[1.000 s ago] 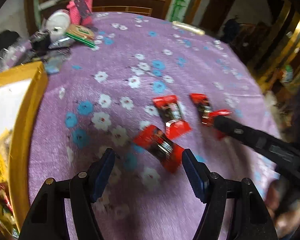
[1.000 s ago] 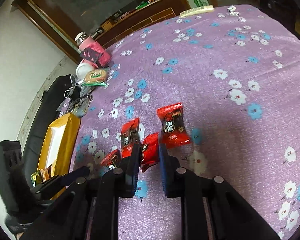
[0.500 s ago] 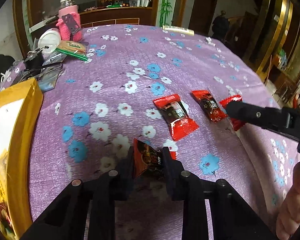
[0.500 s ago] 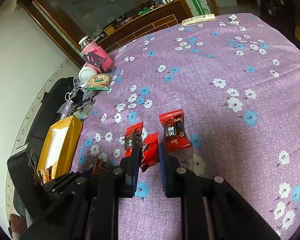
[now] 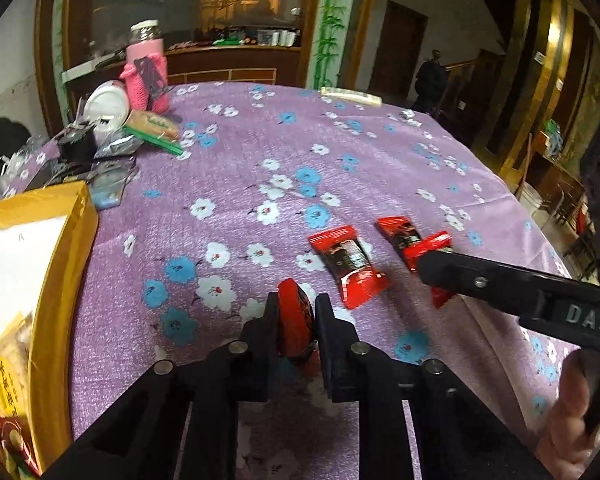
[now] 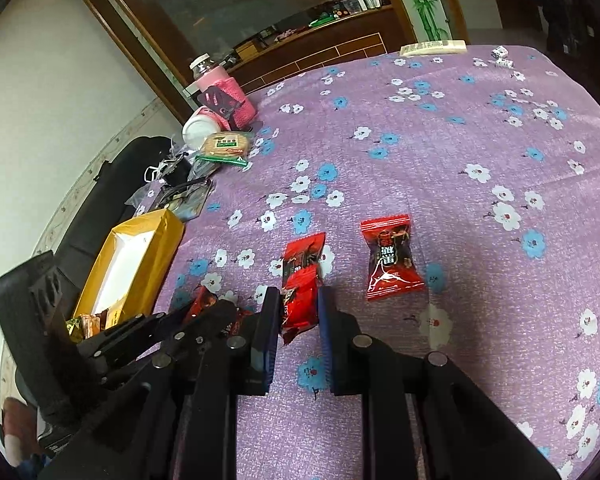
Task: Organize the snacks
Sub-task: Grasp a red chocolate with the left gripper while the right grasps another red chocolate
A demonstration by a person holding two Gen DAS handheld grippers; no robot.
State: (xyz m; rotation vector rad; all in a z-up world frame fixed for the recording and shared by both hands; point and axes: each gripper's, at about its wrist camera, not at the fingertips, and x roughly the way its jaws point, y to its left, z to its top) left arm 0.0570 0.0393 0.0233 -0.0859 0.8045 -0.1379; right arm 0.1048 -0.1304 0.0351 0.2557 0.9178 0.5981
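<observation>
My left gripper [image 5: 296, 312] is shut on a red snack packet [image 5: 296, 326], held above the purple flowered tablecloth [image 5: 240, 168]. My right gripper [image 6: 299, 308] is shut on another red snack packet [image 6: 300, 304]; it also shows at the right in the left wrist view [image 5: 432, 268]. Two more red packets lie on the cloth: one [image 6: 392, 258] to the right of my right gripper, one [image 6: 302, 254] just beyond it. In the left wrist view they show as one at the middle [image 5: 346, 262] and one further right [image 5: 400, 234]. A yellow box [image 5: 40, 280] with snacks inside stands at the left.
At the far left of the table are a pink-sleeved bottle [image 5: 146, 68], a white cup [image 5: 106, 106], a biscuit pack [image 5: 154, 126] and dark clutter [image 5: 80, 156]. A flat pale strip [image 6: 432, 47] lies at the far edge. The table's right edge drops off.
My left gripper closed on a red packet and lifted it from the cloth, tilting up. My right gripper stayed shut on its packet and rose slightly.
</observation>
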